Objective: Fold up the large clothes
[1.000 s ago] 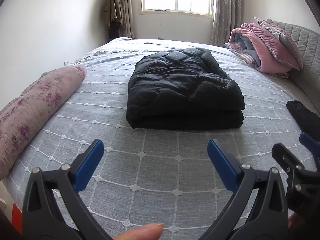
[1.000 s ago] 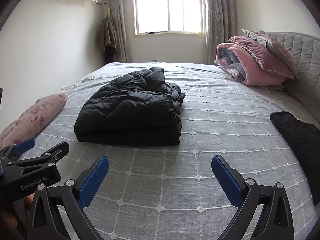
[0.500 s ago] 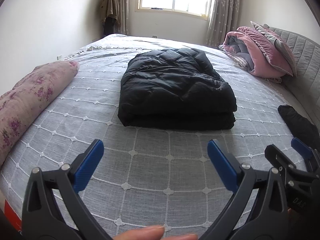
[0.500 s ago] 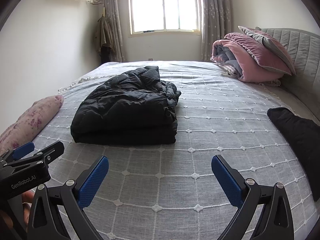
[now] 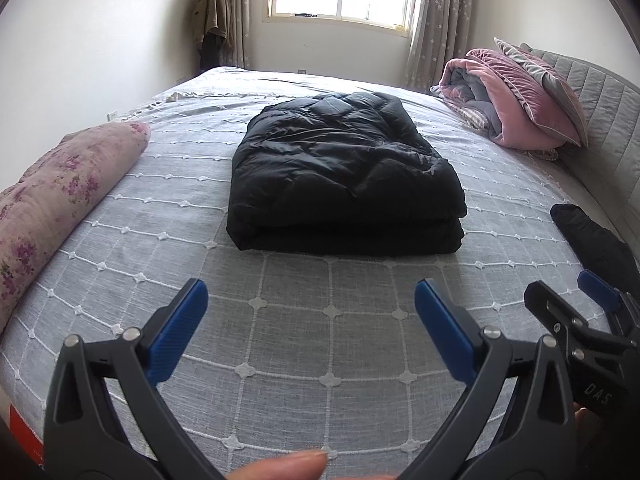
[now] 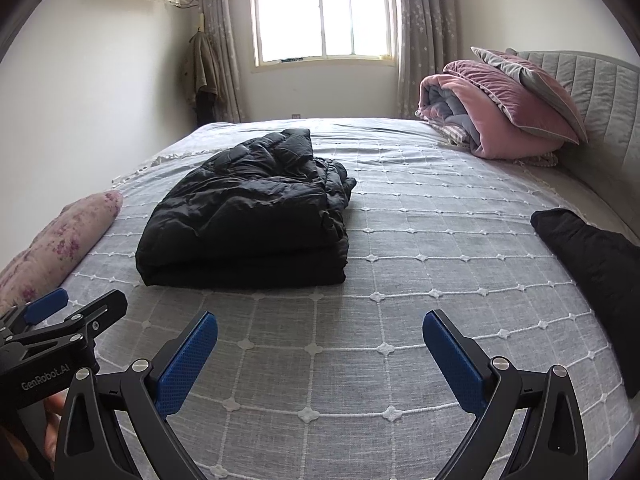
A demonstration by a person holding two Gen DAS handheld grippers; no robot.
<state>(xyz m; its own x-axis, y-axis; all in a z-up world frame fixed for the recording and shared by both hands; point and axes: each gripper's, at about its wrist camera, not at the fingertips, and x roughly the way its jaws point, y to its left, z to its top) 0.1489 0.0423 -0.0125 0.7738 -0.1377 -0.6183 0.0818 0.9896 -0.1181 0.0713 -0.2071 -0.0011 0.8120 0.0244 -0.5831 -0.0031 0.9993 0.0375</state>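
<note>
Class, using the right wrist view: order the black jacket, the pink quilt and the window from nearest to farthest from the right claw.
From the right claw:
1. Black jacket, folded on the bed, ahead and to the left.
2. Pink quilt, rolled by the headboard, far right.
3. Window, in the back wall, beyond the bed.

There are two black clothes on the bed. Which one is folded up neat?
The black puffy jacket in the middle of the bed is folded in a neat stack. The other black garment, at the right edge, lies unfolded.

Blown-out window (image 6: pixel 322 14) backlight (fisheye-bent edges), soft shadows.
</note>
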